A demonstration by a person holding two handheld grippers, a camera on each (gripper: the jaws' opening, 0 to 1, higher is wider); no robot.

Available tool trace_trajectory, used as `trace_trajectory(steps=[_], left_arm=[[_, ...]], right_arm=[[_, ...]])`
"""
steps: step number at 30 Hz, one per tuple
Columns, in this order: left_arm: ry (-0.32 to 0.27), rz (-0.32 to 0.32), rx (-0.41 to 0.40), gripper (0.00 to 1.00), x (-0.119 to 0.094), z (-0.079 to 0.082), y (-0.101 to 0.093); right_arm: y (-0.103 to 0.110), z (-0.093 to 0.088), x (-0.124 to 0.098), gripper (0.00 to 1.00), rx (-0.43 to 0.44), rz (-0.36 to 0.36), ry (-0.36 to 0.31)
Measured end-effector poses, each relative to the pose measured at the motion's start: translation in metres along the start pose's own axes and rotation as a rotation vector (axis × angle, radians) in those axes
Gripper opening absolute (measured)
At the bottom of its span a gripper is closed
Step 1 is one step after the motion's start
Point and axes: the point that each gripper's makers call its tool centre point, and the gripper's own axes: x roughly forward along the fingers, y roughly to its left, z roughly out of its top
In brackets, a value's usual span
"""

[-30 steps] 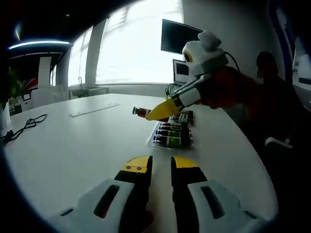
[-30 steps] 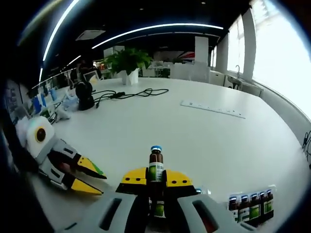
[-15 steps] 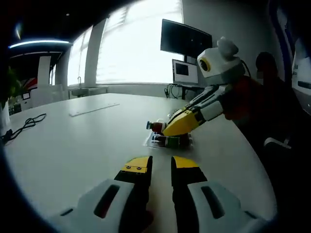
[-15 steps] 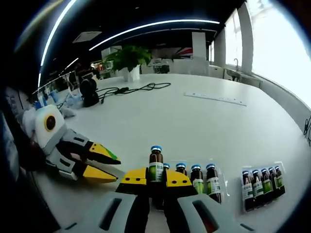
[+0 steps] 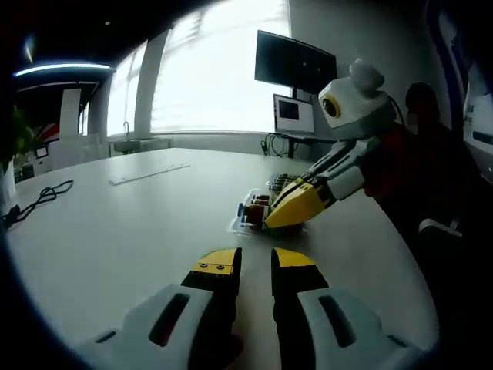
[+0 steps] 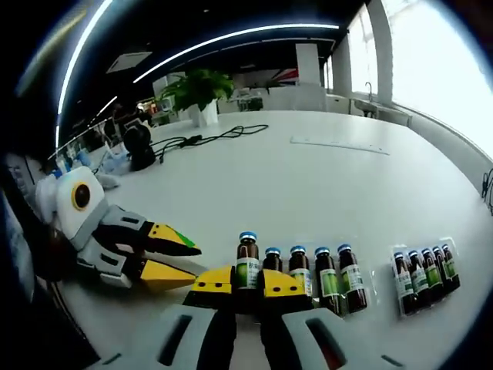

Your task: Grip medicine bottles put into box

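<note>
Down at the near tray (image 6: 370,289) on the white surface (image 6: 308,185), the right claw (image 6: 247,281) has lowered its clamped medicine bottle (image 6: 247,262) beside four seated ones; release looks close. Left claw (image 5: 254,262) waits, narrowly parted, empty.

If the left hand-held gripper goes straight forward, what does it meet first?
Probably the tray of bottles where the right hand-held gripper is lowering one; bare table lies between, though depth is unclear.
</note>
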Motion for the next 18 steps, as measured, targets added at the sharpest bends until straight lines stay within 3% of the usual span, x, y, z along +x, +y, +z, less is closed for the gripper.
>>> trace_trajectory(steps=[8,18], left_arm=[[0.004,0.002,0.001,0.10,0.0001,-0.0012,0.0005],[0.012,-0.002,0.000,0.10,0.0011,-0.0027,-0.0013]], right_arm=[[0.0043,-0.0046,0.0031,0.07,-0.036,0.002,0.023],[0.0057,0.0038,-0.0018,0.05,-0.020,0.037,-0.009]])
